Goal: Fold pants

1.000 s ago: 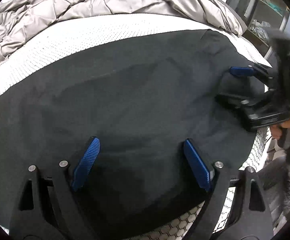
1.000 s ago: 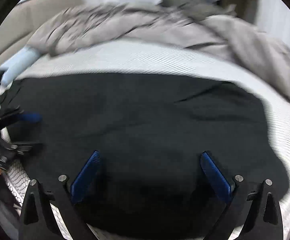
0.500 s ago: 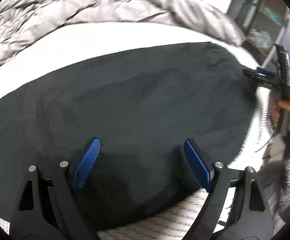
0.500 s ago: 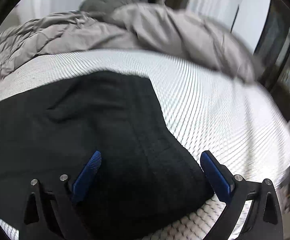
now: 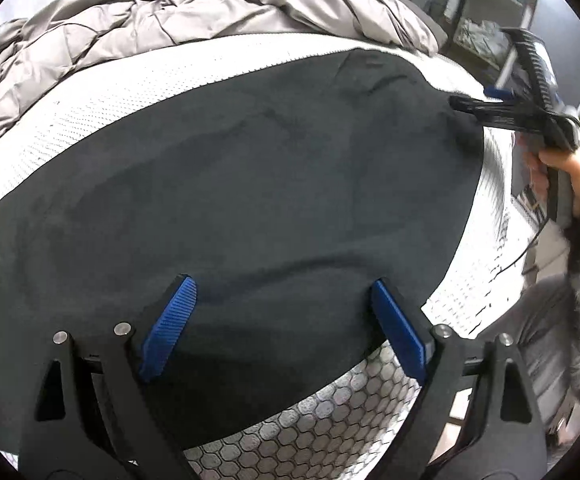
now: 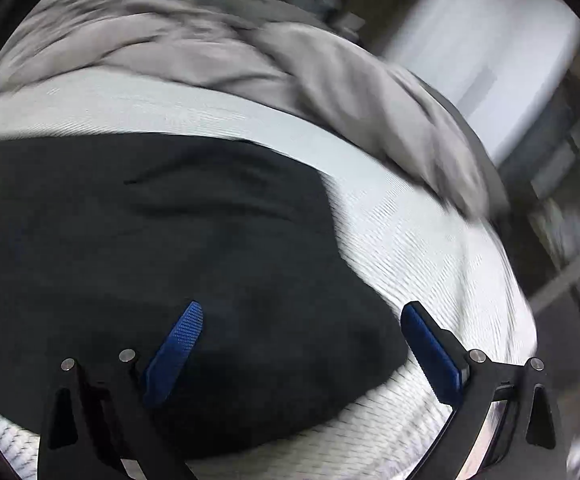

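Typically for a mid-fold pause, the black pants [image 5: 250, 184] lie spread flat across the white mattress [image 5: 90, 96], their near edge hanging close to the mattress's honeycomb-patterned side. A grey quilted duvet [image 5: 138, 24] is bunched along the far side, well apart from the garment, which leaves a bare strip of mattress to work on. Left gripper [image 5: 282, 320]: jaws opening wide, blue pads on either side of the near hem; no cloth appears pinched between them, so the tool seems to hover over the edge, not grip it. Right gripper [image 6: 301, 340]: jaws spread, one pad over the dark cloth and the other over the white mattress, so that it straddles a corner of the pants; nothing is clamped. The left wrist view shows this same tool at the garment's far right corner, held by a hand [image 5: 565, 176] in a fuzzy dark sleeve. With a gripper at each end of one long edge, the likely purpose is to seize both corners together and carry that edge over in a single fold; the right wrist view is blurred, so contact with the cloth cannot be told
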The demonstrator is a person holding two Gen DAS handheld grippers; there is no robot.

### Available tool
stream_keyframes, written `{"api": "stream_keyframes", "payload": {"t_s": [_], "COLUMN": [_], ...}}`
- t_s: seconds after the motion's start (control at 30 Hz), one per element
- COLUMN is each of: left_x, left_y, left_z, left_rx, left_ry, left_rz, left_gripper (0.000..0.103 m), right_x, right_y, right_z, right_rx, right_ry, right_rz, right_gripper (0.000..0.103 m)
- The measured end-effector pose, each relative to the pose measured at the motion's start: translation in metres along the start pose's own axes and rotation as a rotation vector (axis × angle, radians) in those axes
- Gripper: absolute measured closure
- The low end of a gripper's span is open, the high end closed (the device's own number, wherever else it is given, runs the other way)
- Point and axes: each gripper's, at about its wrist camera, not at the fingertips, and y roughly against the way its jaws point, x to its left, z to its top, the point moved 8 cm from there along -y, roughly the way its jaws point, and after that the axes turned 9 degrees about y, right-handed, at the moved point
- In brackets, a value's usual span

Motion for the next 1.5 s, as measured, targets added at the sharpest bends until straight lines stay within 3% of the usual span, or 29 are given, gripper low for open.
{"api": "stream_keyframes", "payload": {"t_s": [0.1, 0.2, 0.33, 0.43, 0.5, 0.6, 0.63, 0.7, 0.83, 0.93, 1.0, 1.1, 1.17, 1.2, 1.23, 1.33, 1.37, 1.4, 1.5], "left_x": [-0.009, -0.015, -0.009, 0.006, 0.024, 0.045, 0.051, 0.058, 0.073, 0.078, 0.078, 0.072, 0.082, 0.090, 0.098, 0.124, 0.135, 0.142, 0.148], "left_y": [0.002, -0.013, -0.020, -0.014, -0.006, 0.001, 0.004, 0.011, 0.029, 0.026, 0.012, -0.017, -0.037, -0.042, -0.041, -0.034, -0.031, -0.029, -0.024], "left_z": [0.007, 0.009, 0.009, 0.006, 0.003, -0.004, -0.005, -0.003, 0.013, 0.030, 0.045, 0.068, 0.070, 0.068, 0.067, 0.065, 0.063, 0.061, 0.059], "left_rx": [-0.024, 0.003, 0.025, 0.026, 0.024, 0.031, 0.031, 0.012, -0.063, -0.080, -0.063, -0.023, 0.048, 0.079, 0.089, 0.088, 0.081, 0.083, 0.071], "left_ry": [0.000, -0.012, -0.016, 0.001, 0.018, 0.040, 0.043, 0.064, 0.132, 0.152, 0.148, 0.076, 0.023, 0.025, 0.054, 0.121, 0.150, 0.173, 0.171], "left_rz": [-0.027, -0.009, 0.009, 0.027, 0.044, 0.060, 0.068, 0.079, 0.090, 0.098, 0.112, 0.133, 0.228, 0.258, 0.228, 0.232, 0.230, 0.223, 0.230], "left_gripper": [0.015, 0.014, 0.012, 0.012, 0.012, 0.011, 0.011, 0.011, 0.011, 0.011, 0.011, 0.011, 0.011, 0.011, 0.011, 0.011, 0.010, 0.010, 0.010], "right_x": [-0.007, 0.048, 0.149, 0.172, 0.143, 0.069, 0.047, 0.016, 0.008, 0.027, 0.053, 0.108, 0.142, 0.156, 0.168, 0.162, 0.147, 0.126, 0.033], "right_y": [0.020, 0.044, 0.049, 0.042, 0.031, 0.000, -0.009, -0.018, 0.001, 0.035, 0.046, 0.038, 0.023, 0.020, 0.013, -0.006, -0.012, -0.023, -0.069], "right_z": [0.000, 0.013, 0.013, 0.001, -0.003, -0.019, -0.024, -0.030, -0.022, 0.002, 0.021, 0.039, 0.047, 0.047, 0.048, 0.051, 0.050, 0.047, 0.032], "right_rx": [-0.083, -0.156, -0.107, -0.094, -0.063, -0.004, 0.017, 0.031, -0.015, -0.127, -0.170, -0.142, -0.090, -0.064, -0.038, -0.040, -0.032, -0.019, 0.081], "right_ry": [-0.124, -0.025, 0.173, 0.309, 0.263, 0.170, 0.115, 0.009, 0.004, 0.012, 0.021, 0.081, 0.140, 0.167, 0.217, 0.288, 0.270, 0.243, 0.084], "right_rz": [0.158, 0.355, 0.573, 0.532, 0.484, 0.259, 0.223, 0.191, 0.144, 0.198, 0.290, 0.445, 0.492, 0.506, 0.512, 0.516, 0.490, 0.409, 0.078], "right_gripper": [0.001, 0.001, 0.003, 0.003, 0.002, 0.001, 0.001, 0.001, 0.001, 0.001, 0.001, 0.001, 0.001, 0.001, 0.001, 0.001, 0.001, 0.001, 0.001]}}
